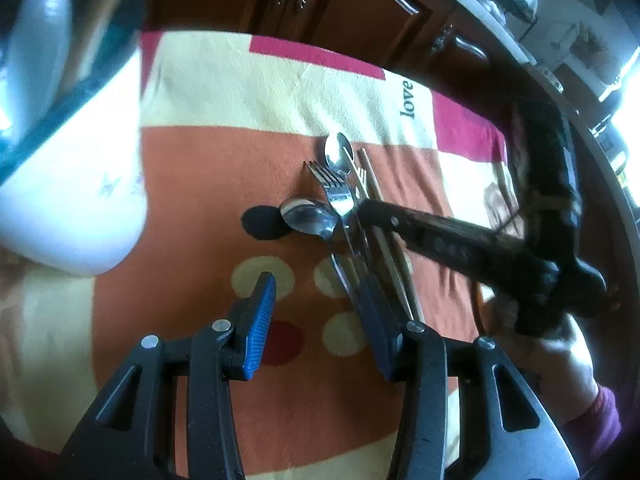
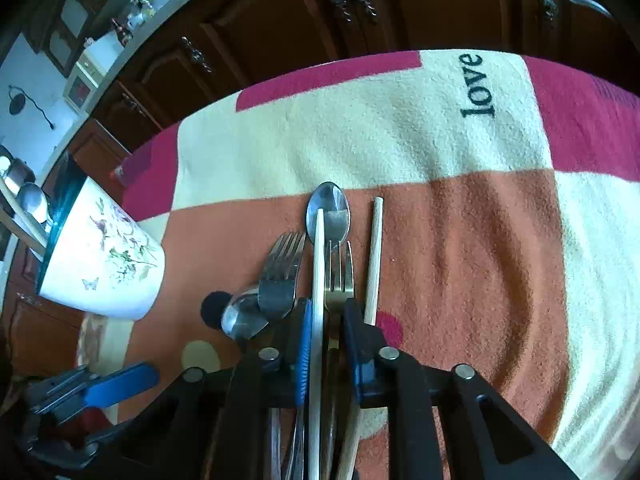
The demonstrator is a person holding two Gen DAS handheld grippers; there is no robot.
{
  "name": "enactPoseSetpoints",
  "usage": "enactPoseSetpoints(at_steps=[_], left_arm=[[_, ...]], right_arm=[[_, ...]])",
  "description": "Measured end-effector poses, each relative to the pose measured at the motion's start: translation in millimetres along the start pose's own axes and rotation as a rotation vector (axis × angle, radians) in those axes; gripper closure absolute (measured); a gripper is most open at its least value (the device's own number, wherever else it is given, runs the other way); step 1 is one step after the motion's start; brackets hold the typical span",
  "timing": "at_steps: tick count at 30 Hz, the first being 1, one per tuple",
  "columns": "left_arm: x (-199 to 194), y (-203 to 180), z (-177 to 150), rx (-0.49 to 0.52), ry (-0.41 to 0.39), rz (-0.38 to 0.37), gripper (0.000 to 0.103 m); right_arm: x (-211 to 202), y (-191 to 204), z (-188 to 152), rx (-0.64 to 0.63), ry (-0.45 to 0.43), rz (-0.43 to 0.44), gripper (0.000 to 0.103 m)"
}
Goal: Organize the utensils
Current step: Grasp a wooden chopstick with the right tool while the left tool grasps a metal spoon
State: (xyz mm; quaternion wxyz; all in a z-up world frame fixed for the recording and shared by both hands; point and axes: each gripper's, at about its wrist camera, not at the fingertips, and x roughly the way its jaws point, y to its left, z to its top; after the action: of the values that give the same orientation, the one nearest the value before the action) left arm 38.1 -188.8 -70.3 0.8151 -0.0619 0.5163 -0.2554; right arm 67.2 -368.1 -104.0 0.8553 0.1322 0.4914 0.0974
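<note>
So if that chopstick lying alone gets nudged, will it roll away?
Probably not far. The chopstick looks round, so it could roll, but the fuzzy blanket under it should slow it. It looks thin and wooden, so likely light and stiff.

Forks (image 2: 282,276), spoons (image 2: 328,210) and chopsticks (image 2: 374,256) are lying bunched together on the blanket (image 2: 460,240); a cup (image 2: 104,256) is lying tipped to their left, cabinets (image 2: 280,20) standing behind.

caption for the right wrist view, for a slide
Right hand-held gripper straddling a chopstick in the cutlery pile, cup at left.
</note>
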Motion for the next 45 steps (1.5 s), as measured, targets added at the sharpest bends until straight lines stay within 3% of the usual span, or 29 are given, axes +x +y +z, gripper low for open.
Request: enactPoseSetpoints(at_steps=[9,11,13,19,23,29,33,36,41,45], left_arm=[[26,-5,20,-0.02,0.007,-0.02,0.062],[33,-6,22,-0.025,0.022,-0.018,0.073],[40,-4,23,-0.034,0.036,-0.013,0.091],[39,-1,21,-0.028,0.026,-0.024,0.103],[22,0,20,-0.008,-0.005,-0.036,0.103],[-1,-1,11,0.028,-0.036,-0.049,0.103],[3,4,9,-0.007,-0.024,-0.048,0.103],[4,4,8,-0.01,-0.029,-0.045,0.103],[18,2,11,-0.018,0.0,-0.029,0.093],[29,2,15,-0.023,0.017,-0.029,0.085]], right_arm=[[-25,-14,-21,0.005,-0.007,0.031,0.092],[-24,-15,-22,-0.001,0.008,0.031,0.092],[-21,-14,-22,-0.009,0.034,0.04,0.092],[-13,-8,-16,-0.052,0.058,-0.005,0.092],[-16,-2,-15,-0.058,0.024,-0.01,0.095],[-33,5,-31,-0.059,-0.004,0.057,0.1],[-31,10,-31,-0.079,-0.02,-0.03,0.1],[-23,10,-23,-0.068,0.02,-0.009,0.098],[-5,13,-14,-0.101,0.059,-0.064,0.098],[-1,6,-12,-0.086,0.065,-0.04,0.098]])
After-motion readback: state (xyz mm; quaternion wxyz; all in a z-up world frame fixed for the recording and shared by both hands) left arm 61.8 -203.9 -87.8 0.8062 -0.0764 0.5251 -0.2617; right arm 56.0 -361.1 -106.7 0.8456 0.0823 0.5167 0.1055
